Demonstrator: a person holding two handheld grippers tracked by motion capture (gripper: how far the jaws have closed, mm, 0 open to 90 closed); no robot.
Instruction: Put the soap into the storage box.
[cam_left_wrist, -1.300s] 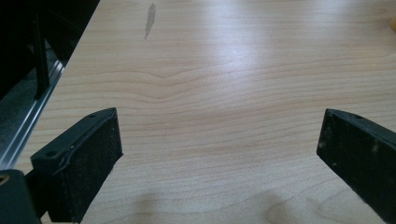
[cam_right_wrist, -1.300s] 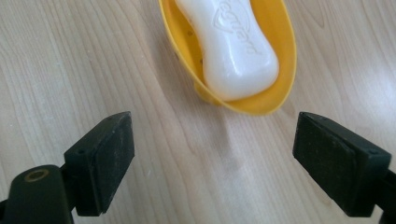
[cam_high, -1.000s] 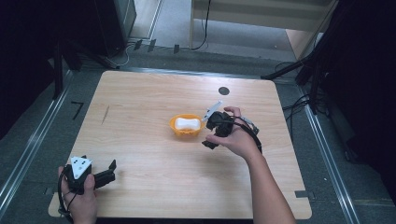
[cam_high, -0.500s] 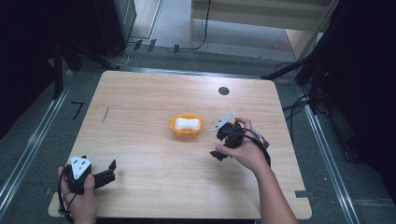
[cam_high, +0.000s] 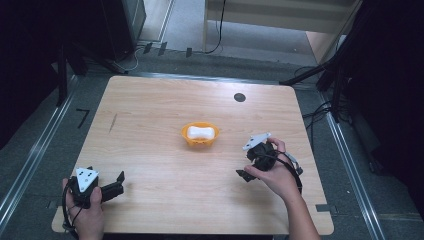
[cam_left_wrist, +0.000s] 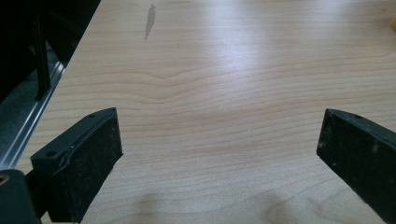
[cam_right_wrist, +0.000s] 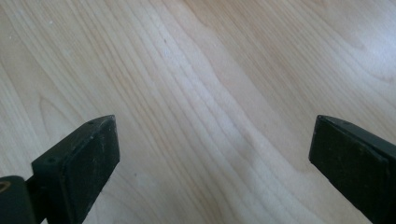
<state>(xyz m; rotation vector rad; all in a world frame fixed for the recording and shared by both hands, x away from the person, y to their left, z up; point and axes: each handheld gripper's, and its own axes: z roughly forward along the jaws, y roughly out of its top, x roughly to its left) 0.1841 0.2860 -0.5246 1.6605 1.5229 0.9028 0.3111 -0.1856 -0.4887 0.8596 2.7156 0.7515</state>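
Your right gripper (cam_high: 248, 167): jaws wide, having just been opening, nothing between them, over bare table (cam_high: 150, 125).
Your left gripper (cam_high: 112, 186): jaws wide, empty, near corner.
White soap bar (cam_high: 200, 132): inside orange dish (cam_high: 200, 142), mid-table, long axis left-to-right.

L hand-held gripper (cam_high: 116, 183) jaws wide; R hand-held gripper (cam_high: 246, 175) jaws just opened, empty

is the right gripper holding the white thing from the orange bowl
No, the white object lies in the orange bowl, and the right gripper is open and empty.
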